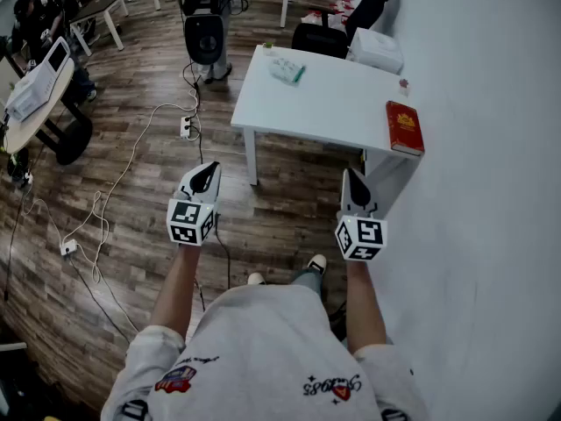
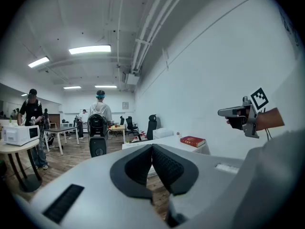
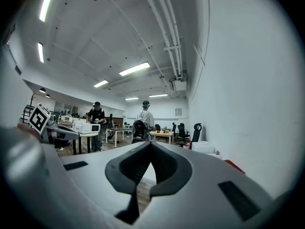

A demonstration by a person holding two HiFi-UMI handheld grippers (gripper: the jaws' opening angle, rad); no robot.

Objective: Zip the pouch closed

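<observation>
A small pale pouch (image 1: 287, 71) with a teal edge lies at the far left of the white table (image 1: 337, 99). The table stands ahead of me, well beyond both grippers. My left gripper (image 1: 208, 167) hangs in the air over the wood floor, its jaws shut with nothing between them (image 2: 152, 148). Over to the right, close to the wall, my right gripper (image 1: 351, 177) is also shut and holds nothing (image 3: 151, 145). The left gripper view catches the right gripper (image 2: 225, 112) from the side. Neither gripper is near the pouch.
A red book (image 1: 404, 127) lies at the table's right edge and a white box (image 1: 375, 51) at its far corner. A black device on a stand (image 1: 206, 26), floor cables (image 1: 114, 191), a power strip (image 1: 186, 127) and a round table with a microwave (image 1: 35, 90) are to the left. The white wall (image 1: 491, 147) runs along the right.
</observation>
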